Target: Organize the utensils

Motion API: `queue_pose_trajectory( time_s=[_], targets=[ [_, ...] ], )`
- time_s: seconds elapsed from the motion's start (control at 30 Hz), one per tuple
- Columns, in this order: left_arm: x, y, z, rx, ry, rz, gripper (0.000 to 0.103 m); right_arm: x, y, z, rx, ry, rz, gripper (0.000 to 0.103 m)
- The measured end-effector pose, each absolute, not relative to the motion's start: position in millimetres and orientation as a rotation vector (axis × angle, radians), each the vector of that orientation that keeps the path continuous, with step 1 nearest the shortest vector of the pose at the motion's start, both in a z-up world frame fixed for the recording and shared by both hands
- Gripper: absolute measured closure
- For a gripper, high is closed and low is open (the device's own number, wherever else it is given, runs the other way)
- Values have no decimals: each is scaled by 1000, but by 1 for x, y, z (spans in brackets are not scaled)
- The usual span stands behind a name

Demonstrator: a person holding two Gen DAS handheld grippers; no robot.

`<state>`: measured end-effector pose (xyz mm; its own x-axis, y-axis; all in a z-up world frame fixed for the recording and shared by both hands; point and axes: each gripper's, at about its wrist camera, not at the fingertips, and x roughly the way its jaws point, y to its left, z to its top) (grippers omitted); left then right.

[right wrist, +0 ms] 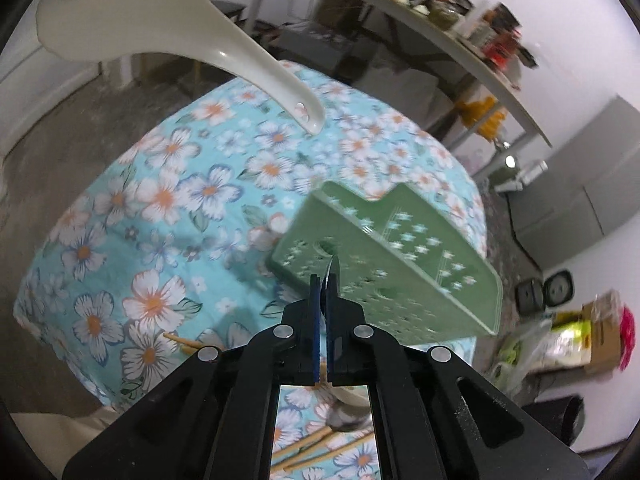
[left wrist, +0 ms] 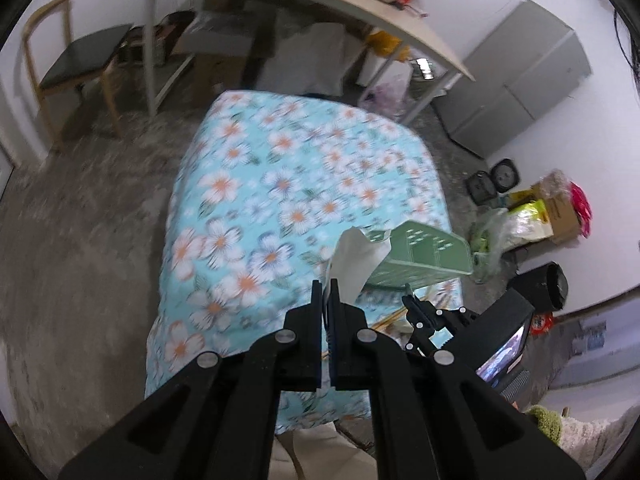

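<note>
My left gripper (left wrist: 327, 286) is shut on a white spoon (left wrist: 354, 262), which sticks up past its fingertips. In the right wrist view that same white spoon (right wrist: 224, 60) hangs over the table with its holed handle end free. My right gripper (right wrist: 325, 280) is shut on a thin metal utensil (right wrist: 332, 270), seen edge-on. The green perforated utensil holder (right wrist: 384, 264) stands on the flowered tablecloth (right wrist: 160, 200) just beyond both grippers, its compartments (left wrist: 424, 252) showing. Wooden chopsticks (right wrist: 182, 342) lie on the cloth near the front edge. The right gripper (left wrist: 414, 306) shows beside the holder.
A long white table (left wrist: 360, 12) crowded with things stands behind, with a wooden chair (left wrist: 76, 64) to the left and a grey cabinet (left wrist: 528, 76) to the right. Bags and a cardboard box (left wrist: 540, 216) lie on the floor at right. A metal spoon bowl (right wrist: 344, 416) shows under the fingers.
</note>
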<state>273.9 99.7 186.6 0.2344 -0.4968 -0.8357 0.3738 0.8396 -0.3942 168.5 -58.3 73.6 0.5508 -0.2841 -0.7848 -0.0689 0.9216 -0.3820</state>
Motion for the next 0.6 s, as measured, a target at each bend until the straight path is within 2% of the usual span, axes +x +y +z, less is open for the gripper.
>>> queue_pose_trajectory(
  time_s=[0.2,0.6],
  targets=[
    [281,69,202,-38,1179,-661,102,170,-84,105,-293,960,-188,103],
    [282,0,191,338,1135,-686,102,159,-135,145,-72,910,-238,103]
  ],
)
